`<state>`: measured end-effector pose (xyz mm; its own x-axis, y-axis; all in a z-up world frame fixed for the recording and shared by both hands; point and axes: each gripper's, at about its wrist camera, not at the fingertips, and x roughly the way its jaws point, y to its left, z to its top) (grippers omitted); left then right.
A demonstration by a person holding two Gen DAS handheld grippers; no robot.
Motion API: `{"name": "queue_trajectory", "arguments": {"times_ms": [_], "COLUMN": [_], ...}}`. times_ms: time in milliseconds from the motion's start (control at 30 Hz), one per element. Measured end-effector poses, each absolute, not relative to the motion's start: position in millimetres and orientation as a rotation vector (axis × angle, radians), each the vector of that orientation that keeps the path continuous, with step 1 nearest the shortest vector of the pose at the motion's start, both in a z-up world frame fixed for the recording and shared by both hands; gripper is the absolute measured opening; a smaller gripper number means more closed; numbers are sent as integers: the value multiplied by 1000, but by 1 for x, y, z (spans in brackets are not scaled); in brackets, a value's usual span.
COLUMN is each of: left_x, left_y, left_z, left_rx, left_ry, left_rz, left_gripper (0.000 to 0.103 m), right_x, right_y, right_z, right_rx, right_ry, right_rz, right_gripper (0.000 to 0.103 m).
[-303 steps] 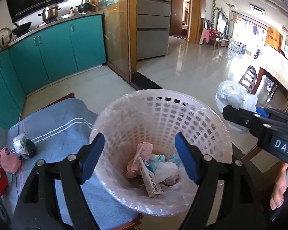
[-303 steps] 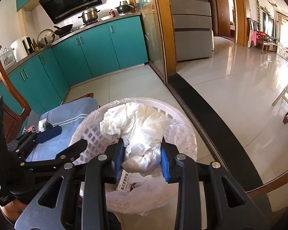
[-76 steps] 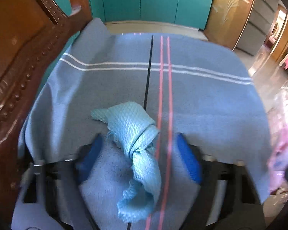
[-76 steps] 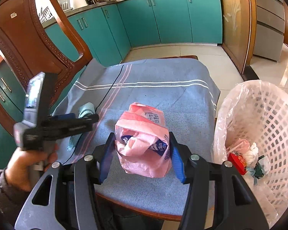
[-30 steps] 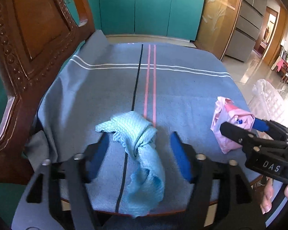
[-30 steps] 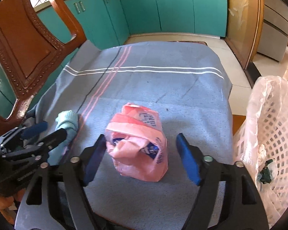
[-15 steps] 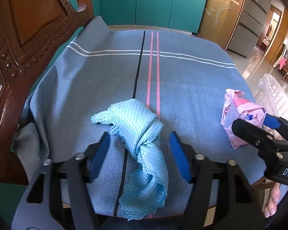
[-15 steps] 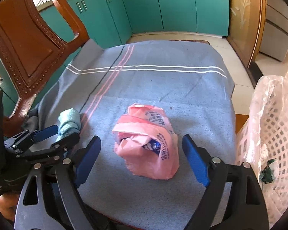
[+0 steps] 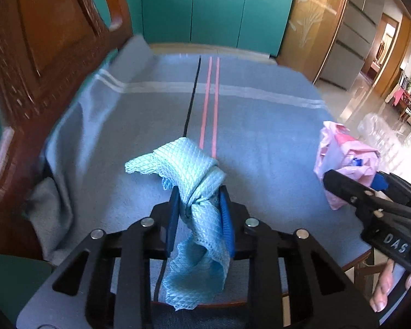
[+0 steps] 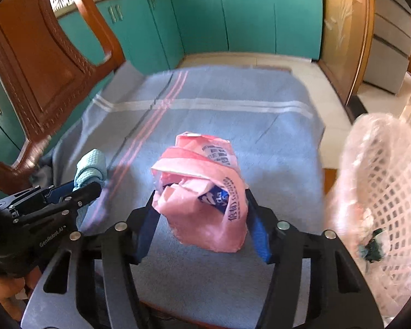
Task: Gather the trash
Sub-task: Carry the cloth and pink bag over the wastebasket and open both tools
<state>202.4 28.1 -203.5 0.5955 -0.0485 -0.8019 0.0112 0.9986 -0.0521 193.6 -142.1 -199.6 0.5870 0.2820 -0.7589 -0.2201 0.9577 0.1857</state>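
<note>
- standing at the far left, a carved wooden chair back (image 9: 41, 54) rises over a seat draped in a grey-blue striped cloth (image 9: 260, 137).
- closing on a crumpled light-blue rag (image 9: 189, 170), the left gripper (image 9: 198, 205) has its blue pads narrowed against the rag's twisted middle, low on the seat's left side.
- closing too, the right gripper (image 10: 202, 219) has a pink plastic bag (image 10: 205, 189) between its pads, which touch both sides of it near the seat's front edge.
- at the right, just beside the seat, stands a white lattice basket (image 10: 383, 192) lined with clear plastic, some scraps inside.
</note>
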Motion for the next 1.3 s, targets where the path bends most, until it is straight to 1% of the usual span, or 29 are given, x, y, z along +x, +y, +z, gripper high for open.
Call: {"name": "queue_trajectory", "arguments": {"times_ms": [200, 300, 433, 533, 733, 900, 1100, 1300], "left_x": [189, 183, 180, 179, 177, 180, 187, 182], "left_y": [9, -14, -62, -104, -185, -230, -253, -258], "left_z": [-157, -134, -114, -108, -121, -144, -161, -157], "left_rx": [-17, 12, 51, 75, 104, 161, 173, 177], "left_ry": [810, 763, 723, 716, 755, 792, 835, 818], "left_rz": [-61, -113, -224, -328, -546, -614, -668, -651], "left_gripper": [29, 29, 29, 29, 30, 30, 31, 32], "right_x": [169, 152, 125, 102, 68, 55, 51, 52], "right_y": [-184, -213, -261, -305, -359, -375, -385, -385], "right_z": [-153, -135, -120, -110, -105, -118, -124, -123], "right_rx": [99, 109, 128, 159, 221, 232, 261, 251], "right_ry": [772, 724, 683, 653, 630, 656, 672, 674], "right_rz": [241, 192, 93, -12, -146, -189, -213, -213], "right_gripper": [59, 59, 59, 59, 59, 59, 59, 59]}}
